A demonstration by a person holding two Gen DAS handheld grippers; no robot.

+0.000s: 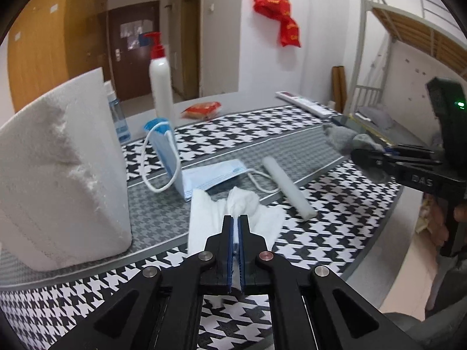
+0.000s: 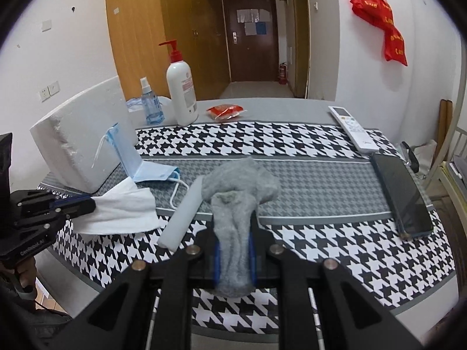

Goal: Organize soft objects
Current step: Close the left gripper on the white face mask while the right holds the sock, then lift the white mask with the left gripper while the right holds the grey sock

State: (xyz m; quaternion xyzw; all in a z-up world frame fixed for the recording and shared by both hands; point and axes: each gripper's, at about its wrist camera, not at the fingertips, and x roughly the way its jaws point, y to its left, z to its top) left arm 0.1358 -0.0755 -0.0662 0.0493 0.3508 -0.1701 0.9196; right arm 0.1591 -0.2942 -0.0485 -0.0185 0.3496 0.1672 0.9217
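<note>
At frame centre, right gripper (image 2: 235,250) pinches the grey sock (image 2: 236,204); left gripper (image 1: 235,227) pinches the white tissue (image 1: 204,218). Masks (image 1: 210,176) and foam roll (image 1: 287,188) lie unsorted, lower centre; little done.

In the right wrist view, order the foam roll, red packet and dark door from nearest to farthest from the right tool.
Measured from the right tool, which is shut on a grey sock:
1. Foam roll, just left of the tool on the table.
2. Red packet, near the table's far edge.
3. Dark door, down the corridor beyond the table.
</note>
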